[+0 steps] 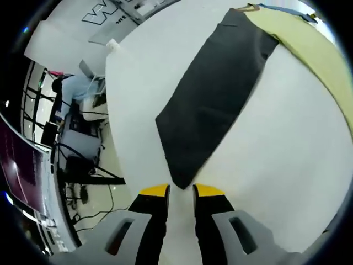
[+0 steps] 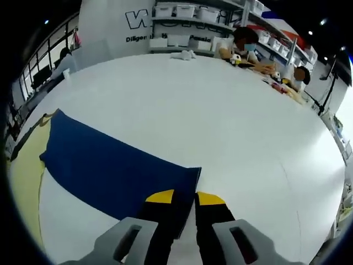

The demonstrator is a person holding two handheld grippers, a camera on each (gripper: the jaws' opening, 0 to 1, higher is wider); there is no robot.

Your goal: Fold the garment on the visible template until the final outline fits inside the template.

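Left gripper view looks along a white table (image 1: 287, 165) on which a dark garment leg (image 1: 212, 99) lies flat, running from the far edge toward the camera and narrowing to a corner just ahead of the left gripper (image 1: 181, 191). Its yellow-tipped jaws stand a little apart with bare table between them; the corner of the leg sits just beyond the tips, and they hold nothing. At the far end the leg meets a yellow template (image 1: 309, 49) that curves along the table's far right edge. Off the table's left edge are a chair (image 1: 83, 88), cables and a screen (image 1: 22, 171).

Right gripper view shows a blue garment leg (image 2: 116, 171) lying flat across the near left part of the table (image 2: 220, 121), one end beside the template (image 2: 25, 165) at the left edge. The right gripper (image 2: 183, 196) has its jaws slightly parted over the leg's near corner: the left jaw lies over the cloth, the right jaw over bare table just beside its edge. Whether cloth is pinched, I cannot tell. Shelves with bins (image 2: 182, 22) stand past the far edge.
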